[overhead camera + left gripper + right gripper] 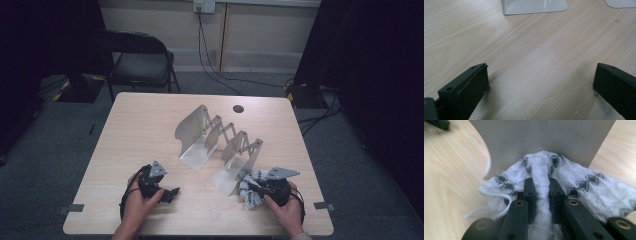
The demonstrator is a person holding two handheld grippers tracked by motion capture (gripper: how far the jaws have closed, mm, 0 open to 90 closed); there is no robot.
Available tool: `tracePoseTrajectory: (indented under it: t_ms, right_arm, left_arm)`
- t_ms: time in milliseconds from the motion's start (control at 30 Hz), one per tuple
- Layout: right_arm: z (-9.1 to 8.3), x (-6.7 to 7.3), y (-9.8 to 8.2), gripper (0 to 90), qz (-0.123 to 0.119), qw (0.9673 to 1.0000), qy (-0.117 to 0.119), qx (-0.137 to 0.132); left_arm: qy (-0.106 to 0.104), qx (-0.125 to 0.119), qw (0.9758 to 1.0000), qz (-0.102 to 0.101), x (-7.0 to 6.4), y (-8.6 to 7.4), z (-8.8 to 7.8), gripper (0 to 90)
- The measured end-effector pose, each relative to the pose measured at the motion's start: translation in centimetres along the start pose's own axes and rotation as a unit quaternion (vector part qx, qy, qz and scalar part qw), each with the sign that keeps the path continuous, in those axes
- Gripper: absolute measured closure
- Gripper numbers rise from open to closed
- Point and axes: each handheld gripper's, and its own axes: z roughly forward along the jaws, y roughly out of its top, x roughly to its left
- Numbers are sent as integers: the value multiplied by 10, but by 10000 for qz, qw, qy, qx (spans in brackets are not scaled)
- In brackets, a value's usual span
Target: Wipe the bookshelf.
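Right gripper view: my right claw [541, 187] pinches a ridge of white patterned cloth [584, 187] lying against the metal rack's [544, 137] base on the counter [451, 182], likely for lifting. Left claw [541, 85] idles wide, empty.

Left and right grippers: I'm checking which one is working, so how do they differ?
The right gripper has its fingers shut on a white patterned cloth; the left gripper stands open over bare table. The right sits against the metal rack; the left sits apart from it. Both are hand-held with black fingers.
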Motion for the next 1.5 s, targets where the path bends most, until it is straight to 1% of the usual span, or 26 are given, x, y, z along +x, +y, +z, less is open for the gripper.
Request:
tracePoseTrajectory:
  t_ms: [300, 433, 533, 633, 700, 733, 833, 900, 967, 1100, 1200, 1333, 1400, 1500]
  right_arm:
    - [-37, 8, 11, 804, -57, 9989, 68, -467]
    - [-53, 8, 21, 804, -150, 9976, -15, -677]
    - [-66, 6, 33, 803, -182, 9956, -21, -915]
    - [-79, 3, 53, 801, -316, 9929, -71, -1148]
    - [-83, 0, 67, 798, -430, 9908, -121, -1278]
    - [-83, -2, 72, 797, -462, 9902, -167, -1304]
    - [-75, -10, 82, 787, -605, 9903, -195, -1237]
    - [-70, -13, 80, 778, -571, 9908, -147, -1218]
    - [-64, -14, 76, 769, -642, 9915, -195, -1116]
    - [-51, -16, 63, 758, -590, 9933, -160, -979]
    - [-41, -16, 52, 747, -481, 9949, -91, -887]
    - [-23, -13, 32, 729, -340, 9973, -9, -653]
    - [-13, -10, 23, 717, -323, 9981, 25, -517]
    - [-1, -7, 12, 672, -215, 9992, 69, -343]
  left_arm:
    - [3, 3, 10000, 7, 0, 0, 0, 0]
    - [4, 2, 10000, 8, 0, 0, 0, 0]
    - [4, 3, 10000, 8, 0, 0, 0, 0]
    - [4, 5, 10000, 8, 0, 0, 0, 0]
    - [3, 6, 10000, 10, 0, 0, 0, 0]
    - [4, 4, 10000, 8, 0, 0, 0, 0]
    - [3, 3, 10000, 7, 0, 0, 0, 0]
    - [2, 4, 10000, 10, 0, 0, 0, 0]
    - [3, 4, 10000, 8, 0, 0, 0, 0]
    - [3, 3, 10000, 7, 0, 0, 0, 0]
    - [3, 3, 10000, 6, 0, 0, 0, 0]
    - [3, 5, 10000, 11, 0, 0, 0, 0]
    - [2, 4, 10000, 10, 0, 0, 0, 0]
    - [2, 4, 10000, 9, 0, 0, 0, 0]
